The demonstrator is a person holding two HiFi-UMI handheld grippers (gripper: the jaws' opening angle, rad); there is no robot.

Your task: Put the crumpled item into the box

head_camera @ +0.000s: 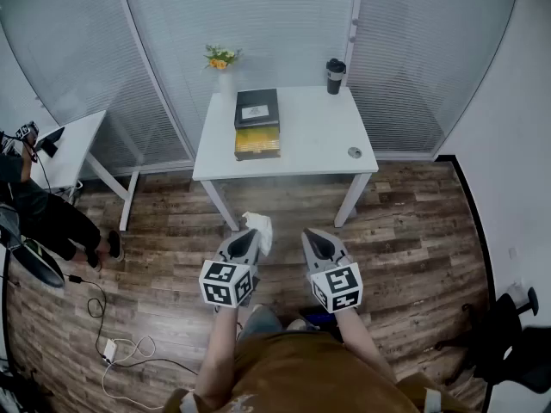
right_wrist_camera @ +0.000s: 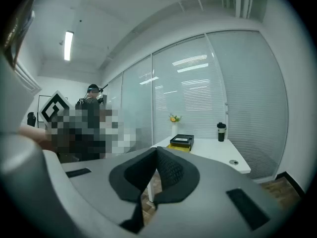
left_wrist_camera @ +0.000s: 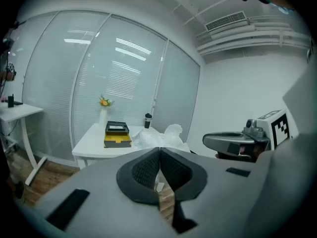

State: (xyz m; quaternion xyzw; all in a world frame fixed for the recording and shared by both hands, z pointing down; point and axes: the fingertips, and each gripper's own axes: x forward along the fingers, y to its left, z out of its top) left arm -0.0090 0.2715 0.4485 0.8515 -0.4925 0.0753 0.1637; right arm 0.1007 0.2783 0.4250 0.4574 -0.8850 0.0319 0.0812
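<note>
Head view, grasp: the left gripper [head_camera: 250, 234] is clenched on the white crumpled item [head_camera: 259, 227]. The item sticks out past its tips, over the floor and not yet at the table.
Head view, other hand: the right gripper [head_camera: 312, 236] is just beside it, pressed together on nothing.
Head view, direction: the box [head_camera: 256, 123] lies straight ahead of the left gripper, well apart, and its long axis runs away from us. We judge the left gripper to be the nearer one.
Head view, surface: a white table [head_camera: 318, 140] stands against glass walls with blinds. A dark cup [head_camera: 335, 76] and a vase of flowers [head_camera: 222, 59] stand at its far edge, and a wooden floor [head_camera: 413, 222] lies between us and it.
Left gripper view: the jaws meet, with the crumpled item bunched just beyond them and hiding part of the table. The box shows to its left.
Right gripper view: the jaws are together and empty, and the box and cup are far ahead.
</note>
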